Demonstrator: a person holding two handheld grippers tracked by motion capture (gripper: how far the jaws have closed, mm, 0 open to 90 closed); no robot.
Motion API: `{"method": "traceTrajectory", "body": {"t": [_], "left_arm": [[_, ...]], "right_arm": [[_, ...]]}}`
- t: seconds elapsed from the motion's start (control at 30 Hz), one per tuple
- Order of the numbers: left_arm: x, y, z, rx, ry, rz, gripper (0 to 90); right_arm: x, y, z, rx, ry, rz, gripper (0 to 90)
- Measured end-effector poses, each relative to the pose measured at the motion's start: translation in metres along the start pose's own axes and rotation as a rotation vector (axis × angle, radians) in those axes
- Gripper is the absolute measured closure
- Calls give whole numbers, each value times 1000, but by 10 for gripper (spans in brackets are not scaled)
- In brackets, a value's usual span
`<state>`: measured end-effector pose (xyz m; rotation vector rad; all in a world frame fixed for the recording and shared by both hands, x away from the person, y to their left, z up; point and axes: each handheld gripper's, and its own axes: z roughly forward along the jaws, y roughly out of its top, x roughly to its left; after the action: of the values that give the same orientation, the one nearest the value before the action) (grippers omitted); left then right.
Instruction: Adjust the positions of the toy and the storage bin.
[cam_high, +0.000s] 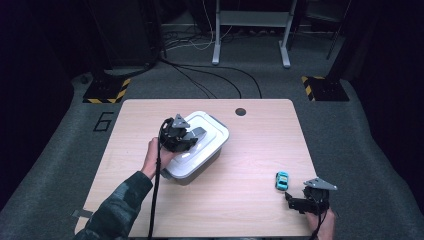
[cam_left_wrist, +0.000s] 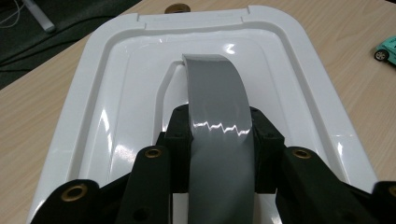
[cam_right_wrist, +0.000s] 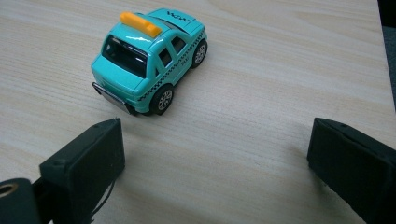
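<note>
While the left tool (cam_left_wrist: 222, 154) clamps the lid's grey handle (cam_left_wrist: 219, 116), the right tool (cam_right_wrist: 215, 158) gapes — seemingly near the table edge (cam_high: 300, 235).

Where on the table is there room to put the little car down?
Bare wood lies between the white box and the toy car, along the far edge by the round hole, and in the near left corner. It is crowded where the left gripper clamps the box's grey handle, and around the right gripper.

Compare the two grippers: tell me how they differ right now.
The left gripper is shut on the grey handle of the white box lid; the right gripper stands open, holding nothing. The left sits on the box; the right rests low at the table edge, behind the teal toy car. Both are black and hand-held.
</note>
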<state>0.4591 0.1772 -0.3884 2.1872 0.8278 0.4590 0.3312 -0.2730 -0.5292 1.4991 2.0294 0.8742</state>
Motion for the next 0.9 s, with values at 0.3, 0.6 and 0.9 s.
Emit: {"method": "traceTrajectory", "body": {"t": [0.3, 0.6, 0.9], "left_arm": [[-15, 7, 8, -11, -25, -23, 668], [-37, 18, 18, -13, -52, -24, 668], [-49, 24, 26, -27, -102, -32, 671]], "right_arm": [[0, 0, 0, 1, 1, -1, 35], [1, 0, 0, 1, 1, 8, 35], [0, 0, 0, 0, 3, 0, 35]]}}
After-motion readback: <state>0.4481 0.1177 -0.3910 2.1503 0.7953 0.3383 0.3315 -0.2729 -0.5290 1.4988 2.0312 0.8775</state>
